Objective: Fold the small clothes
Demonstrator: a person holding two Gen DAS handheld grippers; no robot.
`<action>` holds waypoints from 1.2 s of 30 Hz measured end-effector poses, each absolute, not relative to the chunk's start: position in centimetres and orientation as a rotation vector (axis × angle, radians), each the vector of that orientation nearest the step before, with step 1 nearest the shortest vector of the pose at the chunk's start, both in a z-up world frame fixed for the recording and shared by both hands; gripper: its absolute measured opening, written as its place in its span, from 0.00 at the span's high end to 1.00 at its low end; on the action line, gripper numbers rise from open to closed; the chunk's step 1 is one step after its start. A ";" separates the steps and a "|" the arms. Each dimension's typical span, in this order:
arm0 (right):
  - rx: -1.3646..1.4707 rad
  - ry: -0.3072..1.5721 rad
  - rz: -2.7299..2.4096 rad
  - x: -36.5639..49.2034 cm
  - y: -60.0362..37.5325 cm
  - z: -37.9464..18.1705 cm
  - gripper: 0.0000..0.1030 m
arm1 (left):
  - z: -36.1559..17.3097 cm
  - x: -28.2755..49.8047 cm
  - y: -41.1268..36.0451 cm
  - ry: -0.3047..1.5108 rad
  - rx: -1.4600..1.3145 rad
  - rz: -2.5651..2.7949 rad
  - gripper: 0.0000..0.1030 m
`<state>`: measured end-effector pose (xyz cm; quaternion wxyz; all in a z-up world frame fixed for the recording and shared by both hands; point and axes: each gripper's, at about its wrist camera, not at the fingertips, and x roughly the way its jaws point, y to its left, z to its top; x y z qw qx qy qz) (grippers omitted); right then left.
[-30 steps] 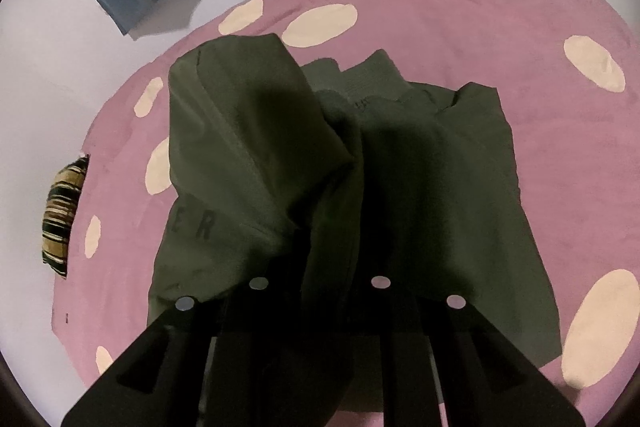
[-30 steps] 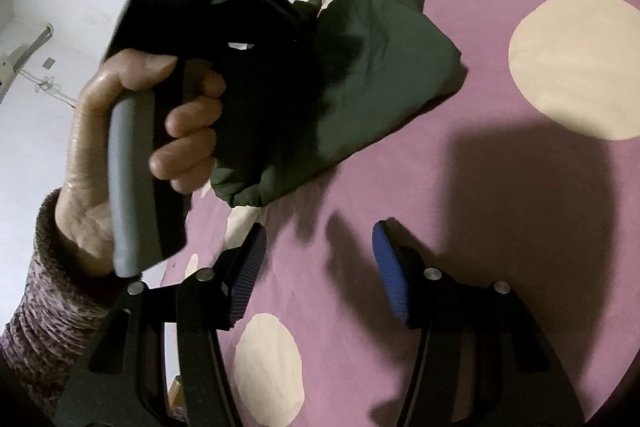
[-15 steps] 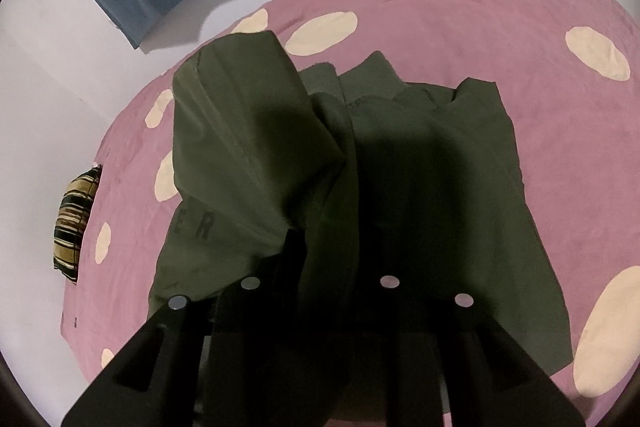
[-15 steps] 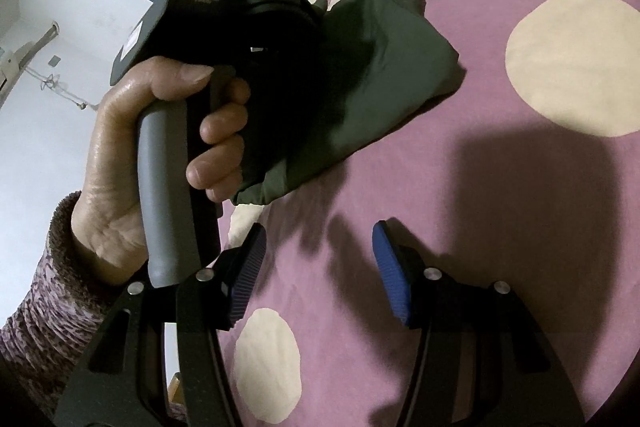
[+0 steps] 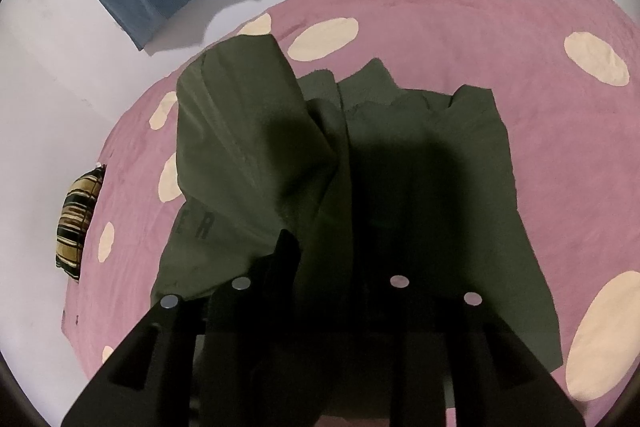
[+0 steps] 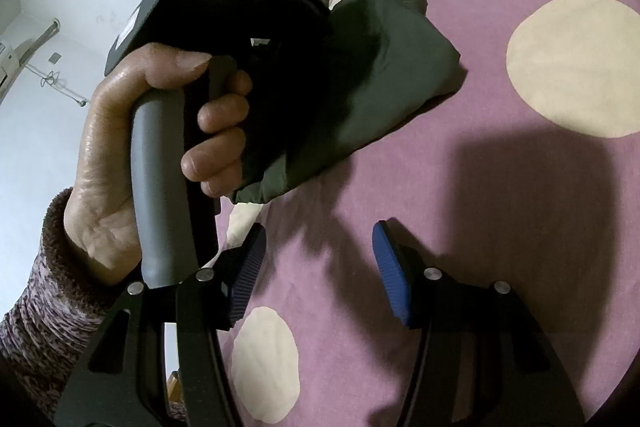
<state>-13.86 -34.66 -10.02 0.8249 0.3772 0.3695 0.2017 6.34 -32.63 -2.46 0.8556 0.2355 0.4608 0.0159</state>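
Clothing in dark green, a small garment (image 5: 420, 187), is spread on the purple dotted cover (image 5: 440, 19), and one flap is raised in front of the left gripper (image 5: 320, 267), probably so that it can be laid over the flat part as a fold; the cloth hides the fingertips, so a clamp on it is judged but cannot be confirmed. The right gripper (image 6: 320, 267) is held with its blue pads (image 6: 390, 267) apart over bare cover, nothing between them. Compared with one second ago, the left gripper is seen higher and slightly withdrawn, and the flap is lifted more.
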 end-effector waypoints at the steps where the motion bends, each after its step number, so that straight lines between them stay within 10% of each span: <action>1: 0.801 0.786 0.429 -13.9 -34.7 -10.0 0.47 | -2.3 6.2 -32.6 0.962 0.490 0.027 0.71; 36: 0.662 0.802 0.362 -13.8 -33.3 -10.0 0.46 | 7.9 -0.2 -23.0 0.698 0.279 -0.325 0.31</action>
